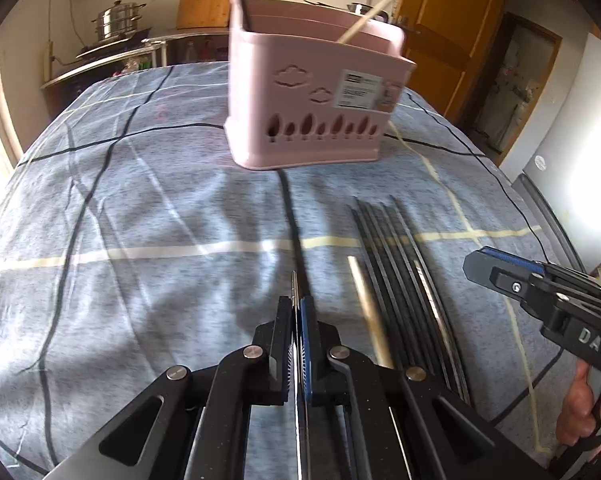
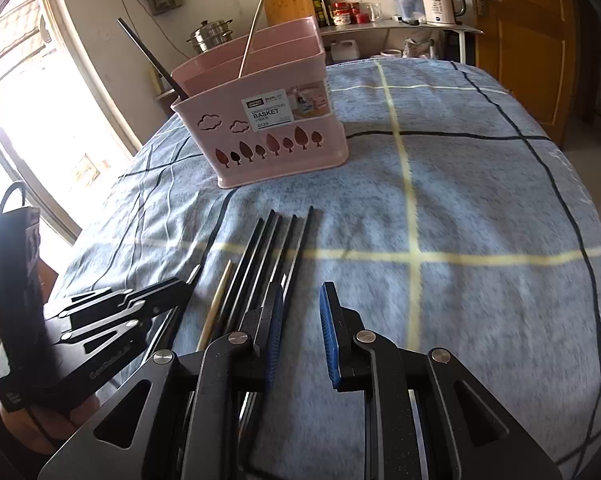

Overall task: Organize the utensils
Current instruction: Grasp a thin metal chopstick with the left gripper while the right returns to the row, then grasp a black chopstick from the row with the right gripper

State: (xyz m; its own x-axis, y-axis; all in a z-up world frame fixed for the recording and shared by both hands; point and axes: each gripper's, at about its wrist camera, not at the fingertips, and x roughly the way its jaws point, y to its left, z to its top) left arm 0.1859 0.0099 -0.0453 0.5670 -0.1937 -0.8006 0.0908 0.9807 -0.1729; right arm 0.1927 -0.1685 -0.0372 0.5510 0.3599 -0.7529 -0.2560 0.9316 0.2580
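Between left gripper pads: dark chopstick being clamped, tip poking forward. Just right of it, black chopsticks and wooden chopstick lying on cloth. Right gripper hovering, jaws parted, gripping nothing. Pink basket standing ahead.

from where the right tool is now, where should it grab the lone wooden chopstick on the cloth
Grip the wooden chopstick mid-shaft, coming from above with the right tool across its length. It lies flat, close beside the black chopsticks, so clearance on that side is tight; the tip looks freer.

Left gripper clamped on dark chopstick; pink basket beyond.
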